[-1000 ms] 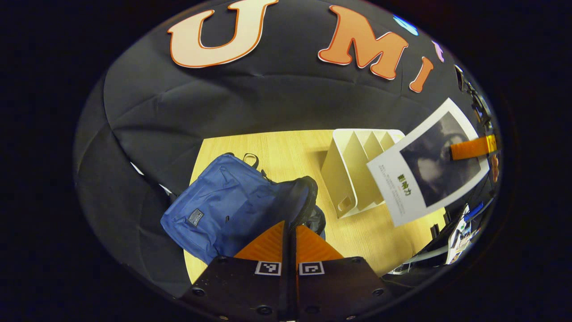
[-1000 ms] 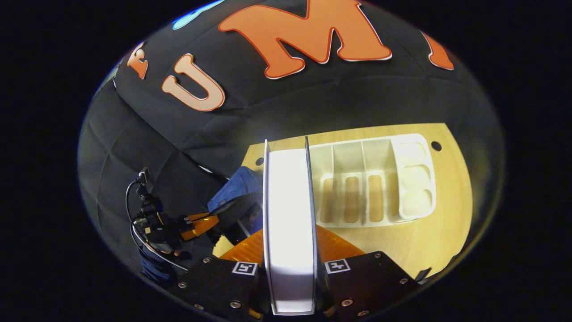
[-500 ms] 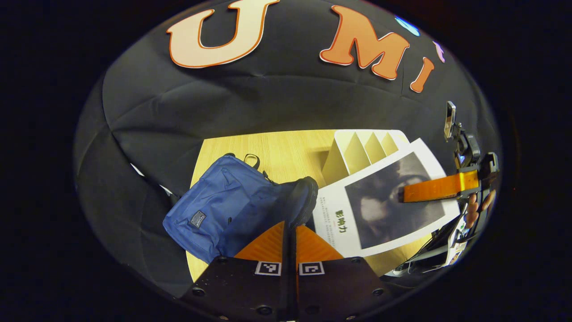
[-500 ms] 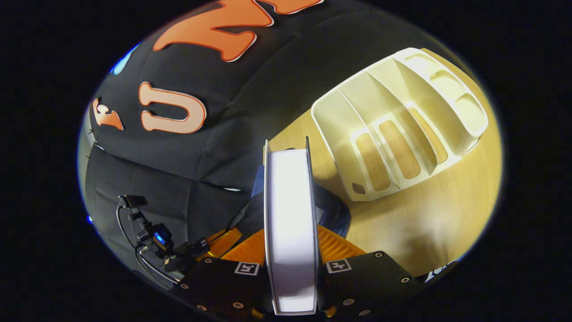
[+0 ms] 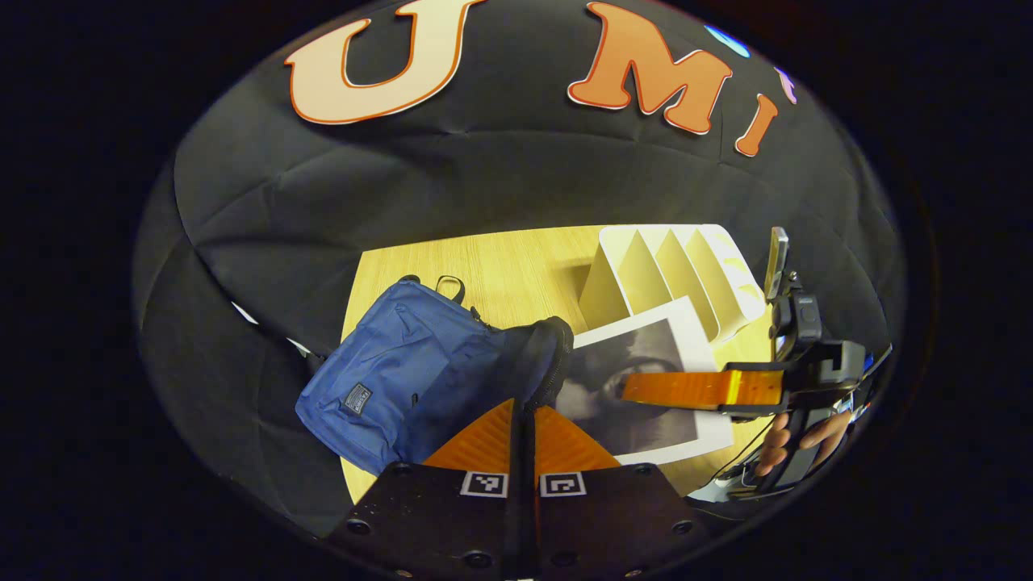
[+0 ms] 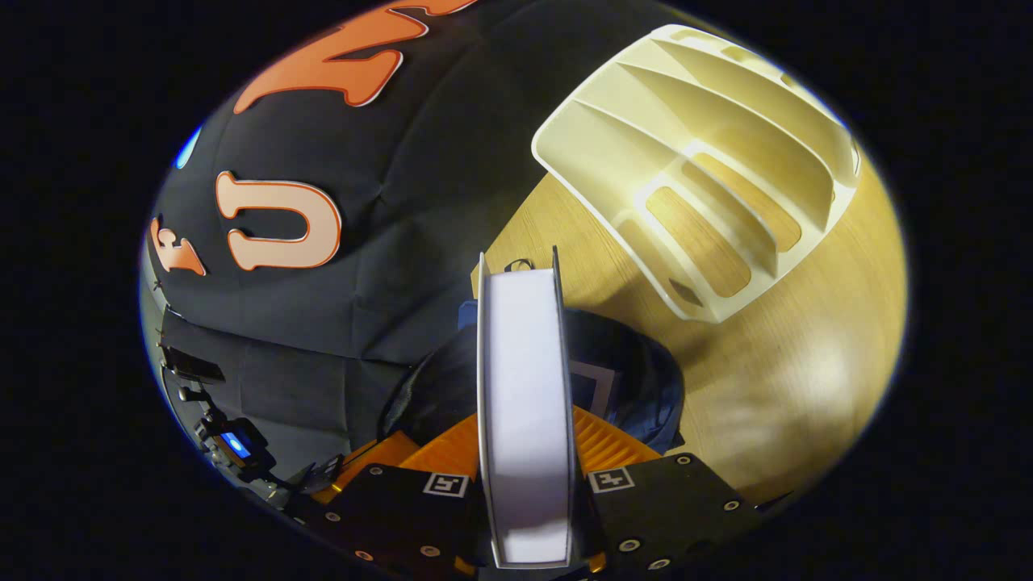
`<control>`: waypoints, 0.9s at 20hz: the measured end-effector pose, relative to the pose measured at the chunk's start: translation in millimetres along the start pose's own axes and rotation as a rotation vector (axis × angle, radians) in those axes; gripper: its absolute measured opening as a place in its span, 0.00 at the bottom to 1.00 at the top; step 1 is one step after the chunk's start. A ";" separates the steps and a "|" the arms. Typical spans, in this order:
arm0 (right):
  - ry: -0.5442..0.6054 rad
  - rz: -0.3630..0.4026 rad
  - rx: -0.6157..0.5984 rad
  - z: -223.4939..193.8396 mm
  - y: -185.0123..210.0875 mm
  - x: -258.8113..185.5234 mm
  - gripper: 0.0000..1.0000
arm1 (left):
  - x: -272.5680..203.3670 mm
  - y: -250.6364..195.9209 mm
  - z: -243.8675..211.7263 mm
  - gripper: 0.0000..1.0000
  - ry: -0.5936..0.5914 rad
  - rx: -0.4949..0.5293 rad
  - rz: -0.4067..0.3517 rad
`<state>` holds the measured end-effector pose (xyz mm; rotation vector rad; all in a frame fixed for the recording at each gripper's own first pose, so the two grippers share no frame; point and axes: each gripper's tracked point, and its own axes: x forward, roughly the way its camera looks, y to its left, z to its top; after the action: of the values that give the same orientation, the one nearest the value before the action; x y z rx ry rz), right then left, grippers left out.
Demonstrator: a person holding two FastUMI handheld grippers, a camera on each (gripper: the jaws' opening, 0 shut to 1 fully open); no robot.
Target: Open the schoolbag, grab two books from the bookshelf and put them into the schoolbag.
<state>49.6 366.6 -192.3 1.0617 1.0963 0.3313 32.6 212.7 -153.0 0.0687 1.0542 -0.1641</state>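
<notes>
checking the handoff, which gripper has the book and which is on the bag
The right gripper is shut on the book; the left gripper pinches the bag's opening rim.

2 fisheye views down onto schoolbag (image 5: pixel 403 379) and bookshelf (image 6: pixel 710 186) (both shared)

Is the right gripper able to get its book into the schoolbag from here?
Probably yes: the right gripper holds the book right at the schoolbag mouth, which the left gripper holds open.
</notes>
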 end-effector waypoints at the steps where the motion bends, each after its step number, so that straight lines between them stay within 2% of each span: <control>1: 0.004 0.007 0.023 -4.6 0.4 7.5 0.39 | 1.6 -0.8 -1.4 0.00 0.002 -0.004 -0.004; 8: -0.015 0.000 0.062 -23.4 4.9 58.4 0.39 | 2.0 -7.9 -3.2 0.00 0.014 0.025 -0.036; 14: -0.029 0.033 0.094 -30.4 14.2 88.3 0.40 | 10.4 -17.9 -3.1 0.00 0.014 0.041 -0.069; 18: -0.003 0.026 0.088 -51.4 12.1 108.4 0.40 | 3.6 -20.0 -1.9 0.00 0.011 0.054 -0.071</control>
<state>59.9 474.3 -245.6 1.1553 1.1034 0.3048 29.3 192.9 -156.6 0.0811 1.0636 -0.2567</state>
